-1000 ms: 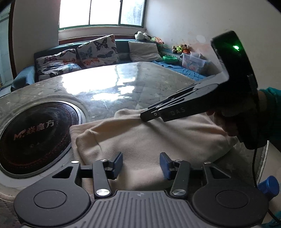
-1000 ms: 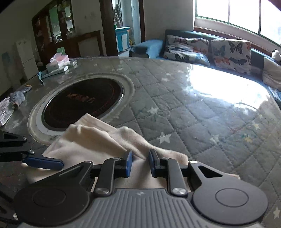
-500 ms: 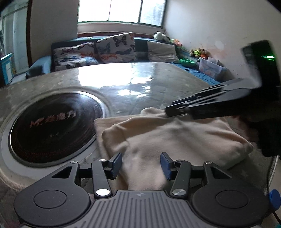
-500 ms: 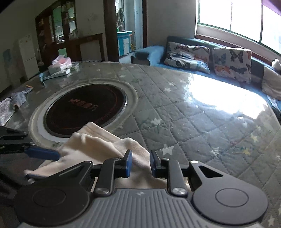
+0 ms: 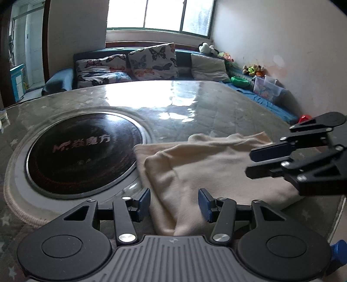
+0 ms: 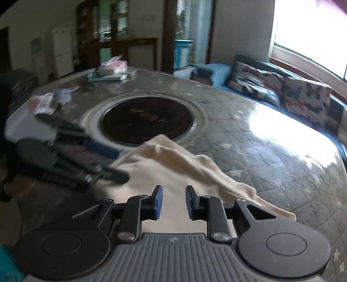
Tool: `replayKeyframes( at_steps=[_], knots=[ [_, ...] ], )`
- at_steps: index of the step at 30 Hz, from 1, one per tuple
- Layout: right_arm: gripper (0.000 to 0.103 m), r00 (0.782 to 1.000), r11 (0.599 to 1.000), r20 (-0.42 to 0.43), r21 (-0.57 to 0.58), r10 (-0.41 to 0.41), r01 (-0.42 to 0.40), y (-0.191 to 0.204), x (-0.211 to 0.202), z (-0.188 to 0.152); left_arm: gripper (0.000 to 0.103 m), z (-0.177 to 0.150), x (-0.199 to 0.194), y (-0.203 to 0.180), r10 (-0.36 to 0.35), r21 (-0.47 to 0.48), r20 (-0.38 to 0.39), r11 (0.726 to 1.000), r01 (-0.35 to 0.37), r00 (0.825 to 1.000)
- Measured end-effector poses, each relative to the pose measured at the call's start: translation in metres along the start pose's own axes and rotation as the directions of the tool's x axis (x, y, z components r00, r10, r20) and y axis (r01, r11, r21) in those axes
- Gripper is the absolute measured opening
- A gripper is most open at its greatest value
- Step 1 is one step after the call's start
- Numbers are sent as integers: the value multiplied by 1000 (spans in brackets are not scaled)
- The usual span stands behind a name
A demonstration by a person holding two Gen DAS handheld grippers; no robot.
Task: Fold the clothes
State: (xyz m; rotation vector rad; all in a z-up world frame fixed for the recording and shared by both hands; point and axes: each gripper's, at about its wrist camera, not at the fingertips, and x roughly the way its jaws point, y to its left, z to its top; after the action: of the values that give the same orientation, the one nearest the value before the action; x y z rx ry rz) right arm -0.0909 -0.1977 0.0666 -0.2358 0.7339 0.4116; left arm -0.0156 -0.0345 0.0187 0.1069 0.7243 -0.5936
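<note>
Left wrist view: left gripper (image 5: 174, 204) low over the near edge of a cream folded garment (image 5: 208, 169), blue-padded fingers (image 5: 144, 201) spread wide, nothing between them. Garment flat on the quilted, star-patterned surface (image 5: 195, 108) under a glossy clear cover, its left edge overlapping the rim of a round black induction cooktop (image 5: 84, 151) set into the surface. Right gripper (image 5: 256, 162) entering from the right, hovering just above the garment's far right part — fingers close to one another but with a gap showing, gripping no cloth. Beyond the surface, a dark sofa with butterfly-print cushions (image 5: 151, 60) under a bright window (image 5: 160, 15); stuffed toys and a clear storage bin (image 5: 269, 87) along the right wall.

Right wrist view: right gripper (image 6: 172, 204) over the garment (image 6: 173, 171), fingers (image 6: 157, 202) parted, empty. Cloth bunched into a ridge running from the cooktop (image 6: 147, 121) edge toward the lower right, one corner trailing out flat on the surface (image 6: 260, 151). Left gripper (image 6: 121, 164) blurred at left, its tips at the garment's left edge; contact with the cloth not clear through the blur. Farther back on the surface — a tissue pack (image 6: 113, 66) on a flat box, scattered papers (image 6: 46, 102). White fridge (image 6: 63, 50) and dark wooden cabinets against the back wall.
</note>
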Motion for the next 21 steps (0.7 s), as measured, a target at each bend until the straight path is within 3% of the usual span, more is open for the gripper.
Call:
replayKeyframes(
  at_steps=[7,11,21],
  knots=[
    [24,998,993,-27,-100,60,-63,33,4,-4,53,-1,-6,7,11,-14,3,1000,-11,1000],
    [29,996,984,-28,-159,80,-83,50,6,0,68,7,-13,20,35,-74,8,997,-34,999],
    [39,993,942,-48,-314,109,-119,96,32,8,90,18,-18,48,49,-279,-20,959,-52,999]
  ],
)
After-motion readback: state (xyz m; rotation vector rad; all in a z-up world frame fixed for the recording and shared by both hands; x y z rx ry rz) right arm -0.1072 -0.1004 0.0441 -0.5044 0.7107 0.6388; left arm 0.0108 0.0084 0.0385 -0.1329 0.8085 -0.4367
